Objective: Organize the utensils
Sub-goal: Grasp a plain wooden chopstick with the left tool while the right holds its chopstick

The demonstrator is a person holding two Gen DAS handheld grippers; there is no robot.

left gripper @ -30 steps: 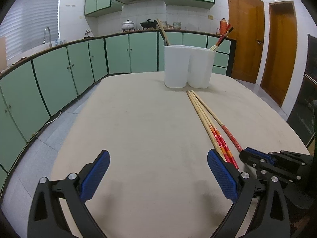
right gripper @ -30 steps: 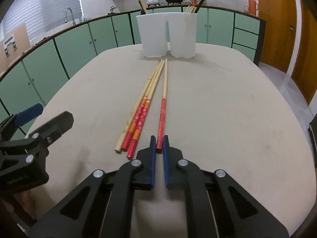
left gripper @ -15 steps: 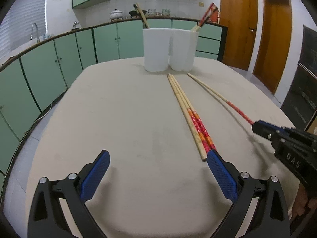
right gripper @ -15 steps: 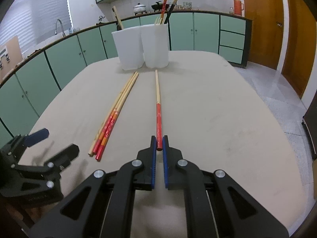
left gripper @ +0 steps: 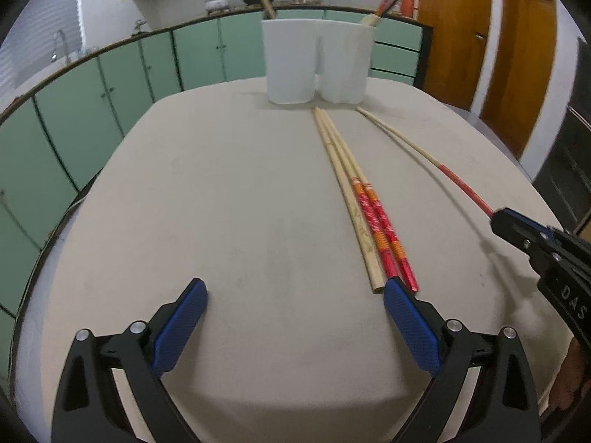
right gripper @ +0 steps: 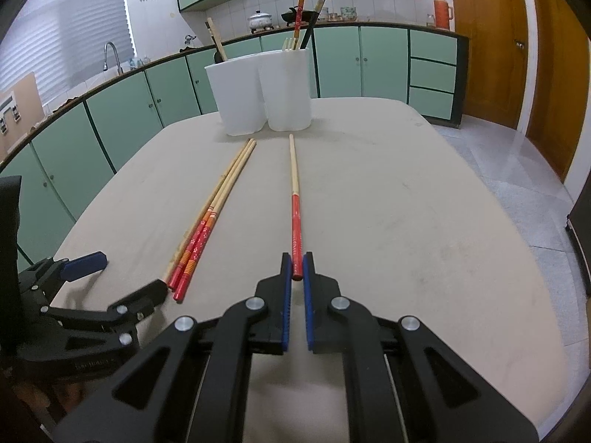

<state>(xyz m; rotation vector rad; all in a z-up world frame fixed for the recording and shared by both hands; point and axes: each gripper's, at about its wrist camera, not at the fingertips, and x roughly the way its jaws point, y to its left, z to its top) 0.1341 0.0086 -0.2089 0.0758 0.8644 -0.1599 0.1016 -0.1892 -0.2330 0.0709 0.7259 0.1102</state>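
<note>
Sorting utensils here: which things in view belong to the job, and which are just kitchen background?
Job:
- red-ended chopstick, clamped at its red end in the shut right gripper
- three chopsticks lying together on the table
- white twin holder, utensils already in it
- left gripper, jaws open, empty

Background:
- pot
- orange flask
- faucet
- green cabinets

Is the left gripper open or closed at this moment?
Open. The left gripper has its blue pads spread wide with only bare table between them; the three chopsticks end just beyond its right pad.
</note>
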